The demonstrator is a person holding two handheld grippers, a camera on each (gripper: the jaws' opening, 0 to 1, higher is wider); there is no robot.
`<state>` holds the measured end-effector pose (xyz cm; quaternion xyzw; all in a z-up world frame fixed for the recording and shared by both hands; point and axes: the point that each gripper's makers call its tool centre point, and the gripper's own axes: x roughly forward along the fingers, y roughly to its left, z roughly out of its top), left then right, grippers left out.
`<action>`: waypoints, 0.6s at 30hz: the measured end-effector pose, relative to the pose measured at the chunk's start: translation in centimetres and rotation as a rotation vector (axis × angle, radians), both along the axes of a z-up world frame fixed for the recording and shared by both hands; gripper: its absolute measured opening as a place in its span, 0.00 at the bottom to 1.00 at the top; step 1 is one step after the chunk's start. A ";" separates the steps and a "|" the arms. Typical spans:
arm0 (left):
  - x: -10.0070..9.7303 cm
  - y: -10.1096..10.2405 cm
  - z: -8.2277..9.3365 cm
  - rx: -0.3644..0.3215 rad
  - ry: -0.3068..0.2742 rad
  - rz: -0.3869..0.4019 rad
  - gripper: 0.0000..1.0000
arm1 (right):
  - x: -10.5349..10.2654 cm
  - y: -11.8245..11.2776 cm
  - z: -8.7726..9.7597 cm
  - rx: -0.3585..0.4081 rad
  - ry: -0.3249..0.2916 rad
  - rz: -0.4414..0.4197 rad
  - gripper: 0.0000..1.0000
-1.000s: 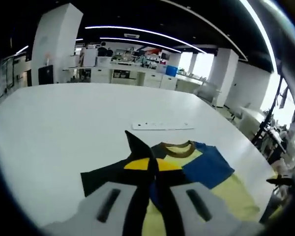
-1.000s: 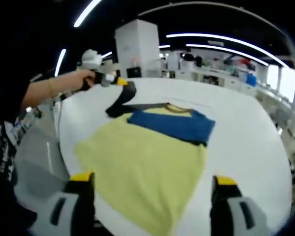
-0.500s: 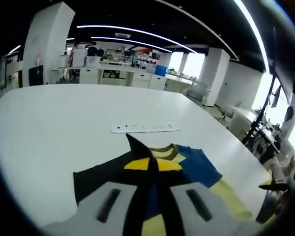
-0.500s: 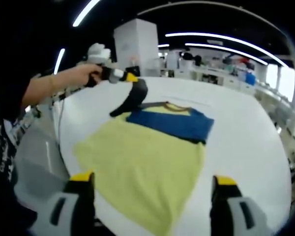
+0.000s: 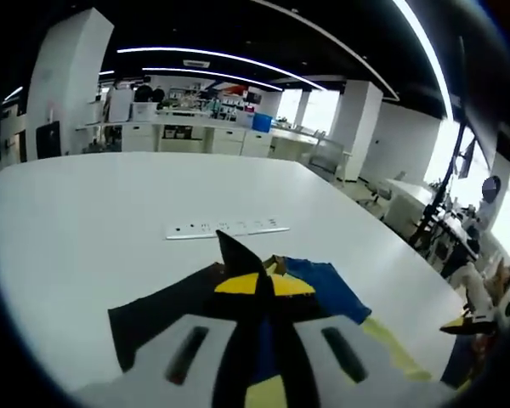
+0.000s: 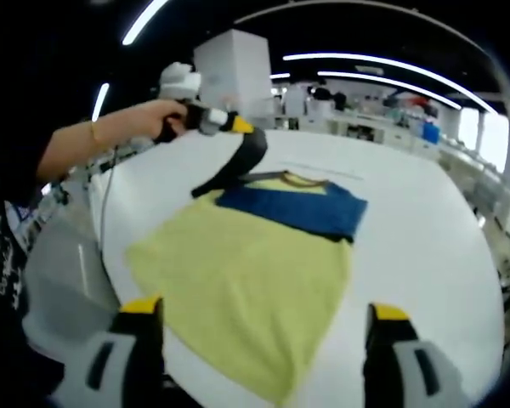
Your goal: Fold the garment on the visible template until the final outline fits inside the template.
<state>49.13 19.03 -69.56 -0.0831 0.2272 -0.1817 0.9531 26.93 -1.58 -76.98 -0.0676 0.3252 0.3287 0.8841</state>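
Note:
A T-shirt lies flat on the white table (image 6: 425, 246), with a yellow body (image 6: 246, 280), a blue chest band (image 6: 293, 208) and black sleeves. In the right gripper view my left gripper (image 6: 236, 126) is held in a person's hand (image 6: 157, 119) above the shirt's far left shoulder. It is shut on the black sleeve (image 6: 238, 166), which hangs lifted off the table. In the left gripper view the sleeve's tip (image 5: 235, 252) sticks up between the shut jaws of my left gripper (image 5: 255, 285), with the blue band (image 5: 319, 280) beyond. My right gripper (image 6: 263, 309) stands open over the shirt's near hem, gripping nothing.
A white strip with dots (image 5: 225, 228) lies on the table beyond the collar. The table's near edge (image 6: 85, 255) drops off to the left in the right gripper view. Desks, pillars and shelves stand far behind. My right gripper's yellow tip (image 5: 467, 323) shows at the right.
My left gripper has carried the black sleeve higher and inward toward the shirt's collar. The right gripper has stayed put, open.

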 end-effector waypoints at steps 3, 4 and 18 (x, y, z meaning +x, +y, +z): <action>0.2 -0.7 0.1 -0.013 0.002 -0.009 0.00 | 0.1 -0.1 0.1 0.001 -0.003 -0.003 0.99; 0.3 -1.0 0.2 -0.021 0.000 -0.011 0.00 | 0.1 -0.1 0.1 0.001 -0.003 -0.004 0.99; 0.9 -5.3 0.7 -0.073 -0.002 -0.063 0.00 | -0.1 -0.5 -0.3 0.000 0.013 -0.015 0.99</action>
